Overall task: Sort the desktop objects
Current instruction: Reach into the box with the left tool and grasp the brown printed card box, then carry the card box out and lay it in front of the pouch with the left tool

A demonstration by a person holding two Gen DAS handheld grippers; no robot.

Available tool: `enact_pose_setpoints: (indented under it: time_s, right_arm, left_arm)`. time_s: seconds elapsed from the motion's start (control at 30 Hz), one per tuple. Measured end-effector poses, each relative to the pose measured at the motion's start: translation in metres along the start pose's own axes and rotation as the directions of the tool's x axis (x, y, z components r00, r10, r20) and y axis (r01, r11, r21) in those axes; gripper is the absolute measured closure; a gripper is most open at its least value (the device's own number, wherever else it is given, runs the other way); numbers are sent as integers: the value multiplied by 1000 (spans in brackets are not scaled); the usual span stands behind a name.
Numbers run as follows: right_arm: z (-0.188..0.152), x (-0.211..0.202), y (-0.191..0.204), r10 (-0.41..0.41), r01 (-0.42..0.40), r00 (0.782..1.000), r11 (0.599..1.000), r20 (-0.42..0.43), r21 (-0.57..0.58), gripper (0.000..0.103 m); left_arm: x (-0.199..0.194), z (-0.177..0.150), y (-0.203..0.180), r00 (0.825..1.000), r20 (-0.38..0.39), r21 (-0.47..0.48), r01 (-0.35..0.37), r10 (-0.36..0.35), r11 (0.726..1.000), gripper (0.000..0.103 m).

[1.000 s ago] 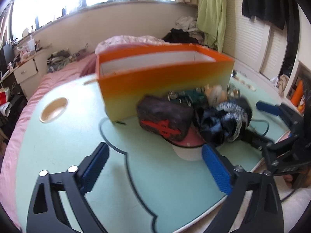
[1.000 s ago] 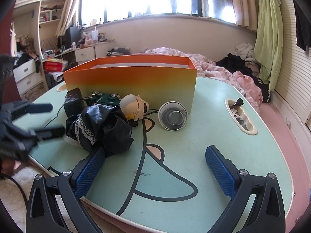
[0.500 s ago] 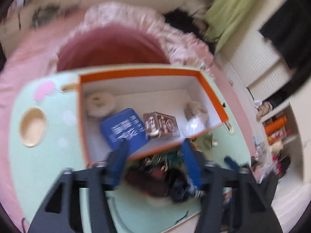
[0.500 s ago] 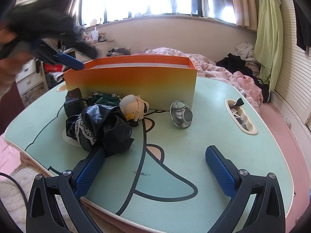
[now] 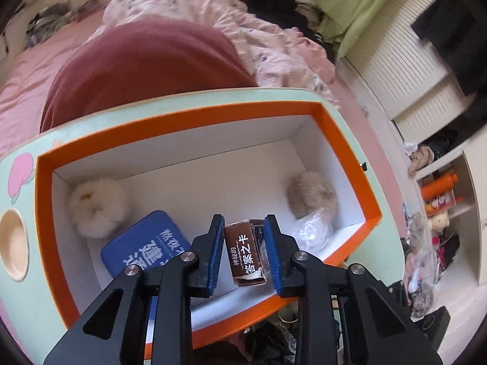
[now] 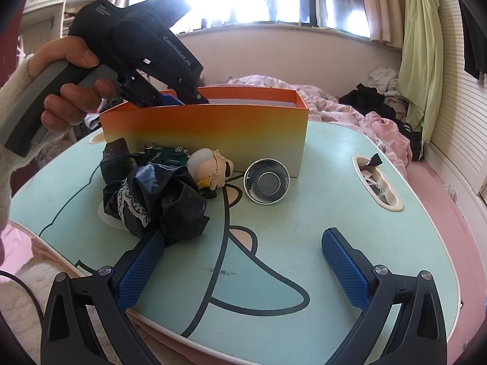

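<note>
Blue pads of the left gripper [image 5: 243,252] are closing on a brown card box [image 5: 247,251], which is sitting between them and touching both, inside the orange box [image 5: 194,112]. The left wrist view is showing what the other cannot: the box's white interior with a blue tin [image 5: 143,249], a cream fluffy ball [image 5: 97,210], a tan fluffy ball [image 5: 312,193] and a clear plastic wrapper [image 5: 313,231]. The right gripper [image 6: 243,270] is hanging wide open, nothing between its fingers, over the mint-green table [image 6: 304,234]. Only the right wrist view is showing the person's hand [image 6: 65,91] dipping the left gripper into the box, plus the unsorted pile in front: black bag [image 6: 164,203], figurine [image 6: 213,167], green toy car [image 6: 164,155], steel bowl [image 6: 267,181].
</note>
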State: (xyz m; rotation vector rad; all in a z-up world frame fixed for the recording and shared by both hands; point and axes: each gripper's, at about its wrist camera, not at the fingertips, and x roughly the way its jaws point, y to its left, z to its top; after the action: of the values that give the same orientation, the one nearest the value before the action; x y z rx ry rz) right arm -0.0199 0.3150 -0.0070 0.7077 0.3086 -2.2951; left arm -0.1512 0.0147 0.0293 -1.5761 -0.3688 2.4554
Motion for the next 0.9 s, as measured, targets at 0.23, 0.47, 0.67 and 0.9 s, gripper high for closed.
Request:
enact_pose_setpoints:
  time_s: [0.23,0.47,0.67,0.9]
  right_arm:
    - [-1,0,0,1,-1,1000,1000,1,0,0]
    - [-1,-1,-1,1,-1,1000,1000,1,1,0]
    - [-1,-1,-1,1,-1,1000,1000,1,0,0]
    - [-1,0,-3,0,0,1000,1000,0,-1,0]
  left_arm:
    - [-37,6,-16,983,157,31,89,-92,996,83]
    - [-118,-39,-25,889,350,113,274,-296,955,83]
    - [-106,-99,0,889,306,104,325,-341,940,83]
    - [-55,-136,57,936,214,-27,292,-280,956,79]
